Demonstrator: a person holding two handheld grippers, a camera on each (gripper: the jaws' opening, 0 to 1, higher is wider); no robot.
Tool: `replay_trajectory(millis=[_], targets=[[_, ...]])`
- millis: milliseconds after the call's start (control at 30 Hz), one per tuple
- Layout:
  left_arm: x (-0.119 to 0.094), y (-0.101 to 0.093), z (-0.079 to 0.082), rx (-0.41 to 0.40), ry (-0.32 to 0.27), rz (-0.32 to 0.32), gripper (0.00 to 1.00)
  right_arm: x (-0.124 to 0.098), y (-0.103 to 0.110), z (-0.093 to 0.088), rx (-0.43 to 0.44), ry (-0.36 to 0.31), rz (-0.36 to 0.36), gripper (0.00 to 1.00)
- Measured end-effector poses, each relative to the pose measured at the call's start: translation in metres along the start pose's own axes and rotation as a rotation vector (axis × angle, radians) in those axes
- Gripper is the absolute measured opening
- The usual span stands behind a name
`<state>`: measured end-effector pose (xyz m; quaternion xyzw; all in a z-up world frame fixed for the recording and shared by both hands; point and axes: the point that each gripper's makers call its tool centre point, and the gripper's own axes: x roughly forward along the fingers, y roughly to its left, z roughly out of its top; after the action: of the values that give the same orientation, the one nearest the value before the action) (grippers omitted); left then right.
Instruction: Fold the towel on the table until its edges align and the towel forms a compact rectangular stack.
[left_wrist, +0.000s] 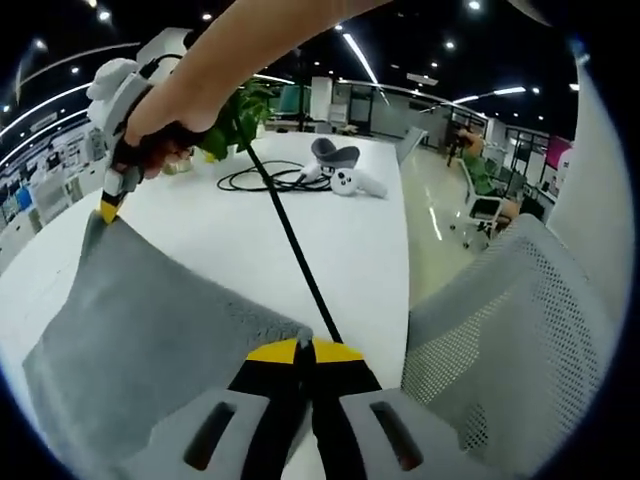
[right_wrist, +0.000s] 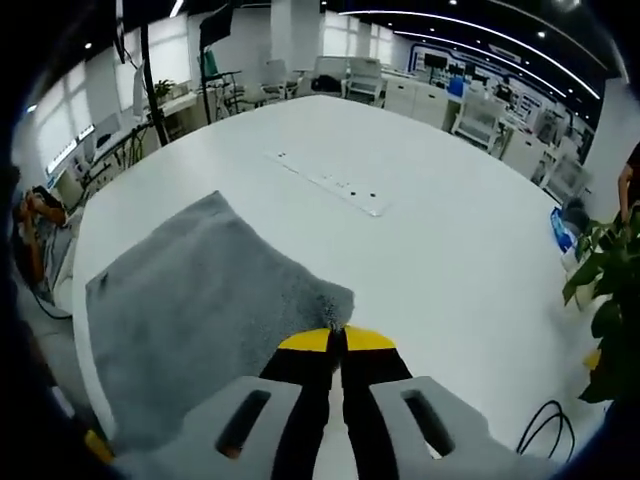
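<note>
The towel is lying spread on the white bench, grey and soft, with a corner pinched at each gripper. In the left gripper view, the left gripper is rising from six o'clock with its yellow-tipped jaws pressed together on the towel's near corner, and the cloth is running away from it toward nine o'clock. At ten o'clock in that view the right gripper is coming in, held by a person's hand, and its yellow tip is touching the towel's far corner. A black cable is stretching from the left gripper toward twelve o'clock, ending in a coil beside a white headset and a white controller. A green plant is standing just behind the hand. A grey mesh chair is sitting off the bench edge at four o'clock.

In the right gripper view, the right gripper is rising from six o'clock, jaws closed tight on a towel corner, and the towel is spreading toward nine o'clock across the bench. A flat power strip panel is lying flush in the bench near twelve o'clock. Plant leaves are showing at three o'clock, and a loop of black cable is lying at five o'clock.
</note>
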<state>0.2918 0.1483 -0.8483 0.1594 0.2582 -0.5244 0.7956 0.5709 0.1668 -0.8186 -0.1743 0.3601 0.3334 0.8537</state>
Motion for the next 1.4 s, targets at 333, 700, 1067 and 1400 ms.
replay_trajectory(millis=[333,700,1067,1400], targets=[[-0.043,0.018,0.009,0.011,-0.056,0.08,0.03,-0.007,0.011,0.026,0.028,-0.017,-0.022,0.0],[-0.095,0.036,0.005,-0.013,-0.116,0.166,0.03,-0.01,0.036,0.059,0.069,-0.03,-0.031,0.0],[-0.134,0.046,-0.005,-0.024,-0.152,0.232,0.03,0.002,0.075,0.099,0.127,-0.056,-0.012,0.0],[-0.165,0.059,-0.027,-0.089,-0.175,0.296,0.03,0.013,0.102,0.12,0.156,-0.047,-0.017,0.0]])
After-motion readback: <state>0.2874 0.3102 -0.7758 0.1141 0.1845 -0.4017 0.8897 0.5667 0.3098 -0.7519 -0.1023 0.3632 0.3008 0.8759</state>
